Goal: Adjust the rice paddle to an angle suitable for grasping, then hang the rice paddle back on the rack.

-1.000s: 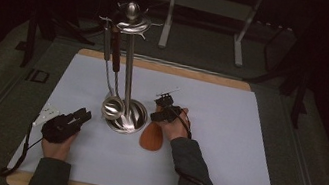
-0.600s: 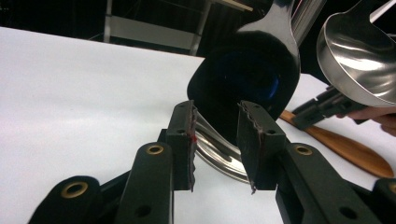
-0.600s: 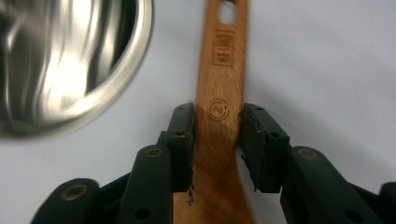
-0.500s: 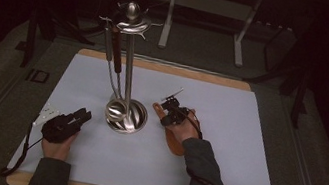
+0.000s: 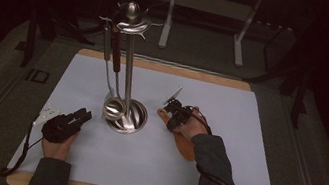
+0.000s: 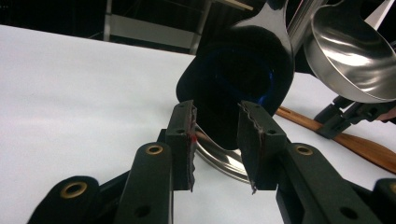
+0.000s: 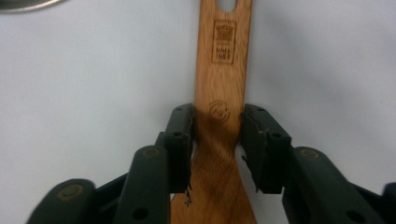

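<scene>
Right gripper (image 5: 175, 112) has shifted rightward, away from tall steel utensil stand (image 5: 129, 66); jaws now straddle flat brown wooden spatula (image 7: 219, 116) lying on white mat (image 5: 246, 136), touching its handle. Left gripper (image 5: 78, 117) rests open, empty.

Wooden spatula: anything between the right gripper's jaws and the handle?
Nothing visible. In the right gripper view the right gripper straddles the spatula handle, one jaw at each edge, with nothing between jaw and wood. The spatula lies flat on the white mat. The stand sits off to the side.
</scene>
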The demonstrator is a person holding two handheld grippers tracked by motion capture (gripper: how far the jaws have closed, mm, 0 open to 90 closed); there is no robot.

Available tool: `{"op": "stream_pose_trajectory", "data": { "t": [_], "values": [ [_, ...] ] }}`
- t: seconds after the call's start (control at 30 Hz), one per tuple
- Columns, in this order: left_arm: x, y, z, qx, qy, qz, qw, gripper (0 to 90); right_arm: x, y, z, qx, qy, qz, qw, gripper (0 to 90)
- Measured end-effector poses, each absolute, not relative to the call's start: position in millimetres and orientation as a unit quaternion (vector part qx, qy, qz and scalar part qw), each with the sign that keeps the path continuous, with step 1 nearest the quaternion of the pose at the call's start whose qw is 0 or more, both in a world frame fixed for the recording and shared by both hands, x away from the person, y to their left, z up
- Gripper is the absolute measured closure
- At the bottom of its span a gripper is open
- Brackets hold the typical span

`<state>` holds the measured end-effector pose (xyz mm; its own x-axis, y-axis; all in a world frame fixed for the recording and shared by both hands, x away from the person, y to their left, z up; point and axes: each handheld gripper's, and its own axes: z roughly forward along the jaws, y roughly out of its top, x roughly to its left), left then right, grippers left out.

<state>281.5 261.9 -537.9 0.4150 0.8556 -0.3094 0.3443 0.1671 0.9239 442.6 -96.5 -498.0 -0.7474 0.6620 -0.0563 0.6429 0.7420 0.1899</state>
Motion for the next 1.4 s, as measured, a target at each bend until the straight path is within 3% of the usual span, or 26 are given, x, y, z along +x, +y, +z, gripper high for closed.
{"op": "stream_pose_trajectory", "data": {
  "t": [0.27, 0.4, 1.4],
  "values": [
    [281, 262, -538, 0.607, 0.494, 0.219, 0.582, 66.7, 450, -93, -498, 0.371, 0.925, 0.073, 0.036, 63.0],
    [282, 262, -538, 0.607, 0.494, 0.218, 0.582, 66.6, 449, -92, -497, 0.361, 0.930, 0.061, 0.040, 66.1],
    [283, 262, -538, 0.607, 0.495, 0.217, 0.582, 66.4, 436, -107, -495, 0.369, 0.922, 0.106, 0.042, 66.2]
  ]
}}
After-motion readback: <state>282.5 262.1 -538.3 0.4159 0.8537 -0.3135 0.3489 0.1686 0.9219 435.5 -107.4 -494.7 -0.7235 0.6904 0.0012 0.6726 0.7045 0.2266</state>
